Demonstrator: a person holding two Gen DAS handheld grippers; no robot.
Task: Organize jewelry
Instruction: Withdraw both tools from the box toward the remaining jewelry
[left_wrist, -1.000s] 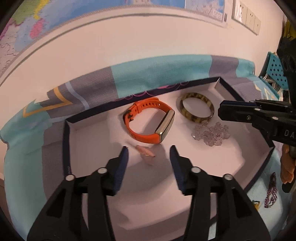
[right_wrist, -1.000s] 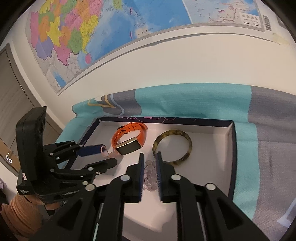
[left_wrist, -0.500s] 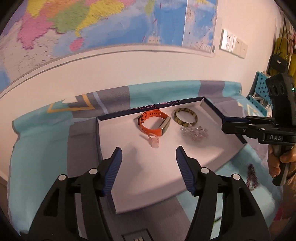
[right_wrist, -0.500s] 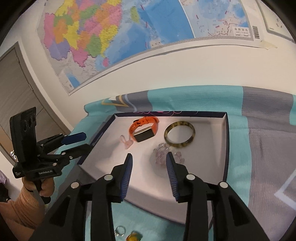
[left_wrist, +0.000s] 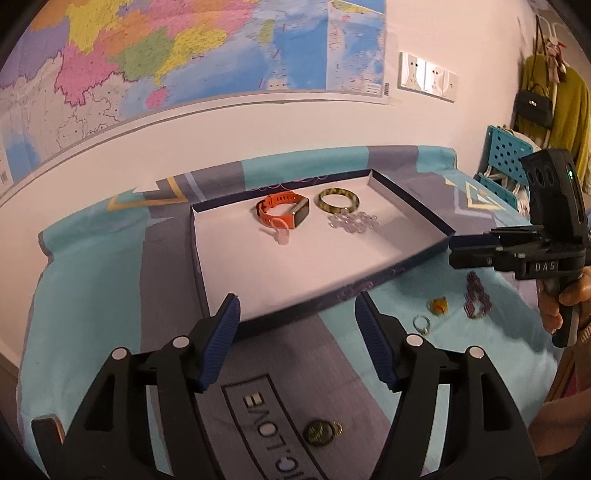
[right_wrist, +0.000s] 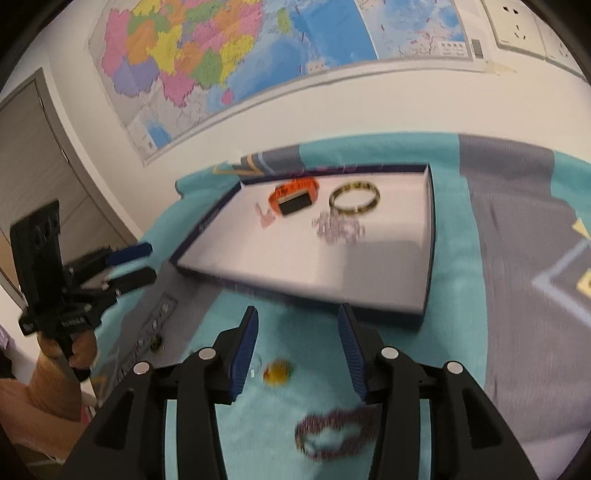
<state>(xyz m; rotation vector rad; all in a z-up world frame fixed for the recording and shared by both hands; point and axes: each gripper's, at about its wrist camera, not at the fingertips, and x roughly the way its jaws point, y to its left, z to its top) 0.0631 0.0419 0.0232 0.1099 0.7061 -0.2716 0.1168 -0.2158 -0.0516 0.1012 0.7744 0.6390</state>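
Left gripper fingers spread wide, empty, near the tray front wall. Right gripper fingers likewise apart, nothing held, above an amber ring and beaded bracelet on the cloth. Orange watch, bangle lying far inside tray. Right view motion-blurred.

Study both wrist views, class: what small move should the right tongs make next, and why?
Probably lower the right tongs onto the amber ring lying on the cloth just beneath them. They are open and empty, the ring sits between the fingers, and it is outside the tray, where the orange watch and bangle already lie.
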